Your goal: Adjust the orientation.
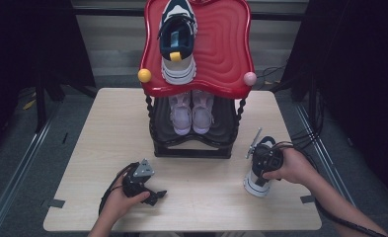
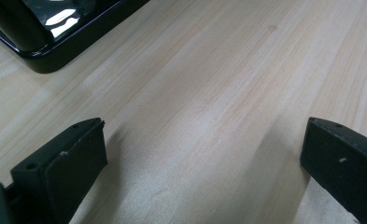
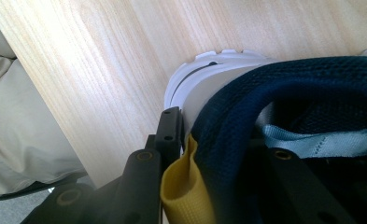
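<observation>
A navy and white sneaker (image 1: 257, 185) stands on the table's right front, heel toward me. My right gripper (image 1: 265, 160) is shut on its heel collar. In the right gripper view one jaw lies outside the heel by the yellow pull tab (image 3: 183, 186), the other inside the sneaker (image 3: 274, 88), with the right gripper (image 3: 223, 140) clamping the navy rim. My left gripper (image 1: 154, 196) rests low at the left front, open. In the left gripper view the left gripper (image 2: 204, 158) has bare wood between its wide-apart fingers (image 2: 74, 158).
A two-tier shoe rack stands mid-table: its red top shelf (image 1: 226, 44) carries a matching sneaker (image 1: 177, 39), the lower black shelf a pink pair (image 1: 191, 112). A yellow knob (image 1: 144, 75) and a pink knob (image 1: 250, 78) mark its corners. The rack's black base (image 2: 41, 51) lies just beyond my left gripper.
</observation>
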`<move>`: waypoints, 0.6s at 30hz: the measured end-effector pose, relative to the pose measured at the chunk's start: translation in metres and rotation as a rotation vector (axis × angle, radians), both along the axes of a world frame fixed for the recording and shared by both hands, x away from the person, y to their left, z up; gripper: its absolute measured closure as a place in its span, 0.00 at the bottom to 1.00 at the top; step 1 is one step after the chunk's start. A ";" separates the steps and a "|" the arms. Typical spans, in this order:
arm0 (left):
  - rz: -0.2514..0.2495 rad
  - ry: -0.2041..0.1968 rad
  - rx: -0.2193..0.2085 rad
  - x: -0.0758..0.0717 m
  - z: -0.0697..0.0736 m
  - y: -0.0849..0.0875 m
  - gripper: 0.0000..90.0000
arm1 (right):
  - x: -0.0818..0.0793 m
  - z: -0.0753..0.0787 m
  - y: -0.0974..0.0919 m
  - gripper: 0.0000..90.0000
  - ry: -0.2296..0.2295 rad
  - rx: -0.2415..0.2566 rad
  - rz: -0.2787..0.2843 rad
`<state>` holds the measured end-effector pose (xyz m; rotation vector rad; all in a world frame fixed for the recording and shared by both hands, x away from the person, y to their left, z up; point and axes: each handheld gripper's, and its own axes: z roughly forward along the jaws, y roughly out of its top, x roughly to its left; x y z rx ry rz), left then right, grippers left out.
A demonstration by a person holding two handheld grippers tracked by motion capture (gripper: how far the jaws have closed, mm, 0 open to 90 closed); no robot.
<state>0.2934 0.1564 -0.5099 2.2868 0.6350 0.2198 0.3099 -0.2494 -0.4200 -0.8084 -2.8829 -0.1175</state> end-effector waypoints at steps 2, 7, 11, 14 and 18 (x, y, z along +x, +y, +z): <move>-0.001 -0.001 0.002 0.000 0.000 0.000 0.00 | 0.001 0.000 -0.001 0.77 0.001 0.000 0.003; -0.001 0.000 0.002 0.000 0.000 0.000 0.00 | 0.000 0.000 -0.002 0.79 0.008 0.025 -0.001; 0.005 0.000 -0.007 0.000 0.000 0.000 0.00 | -0.001 0.001 -0.002 0.79 -0.003 0.001 0.028; 0.004 0.000 -0.007 0.000 0.000 0.000 0.00 | -0.003 0.001 -0.002 0.79 -0.001 -0.001 0.025; 0.005 0.000 -0.007 0.000 0.000 0.000 0.00 | -0.004 0.002 -0.002 0.79 -0.004 -0.007 0.043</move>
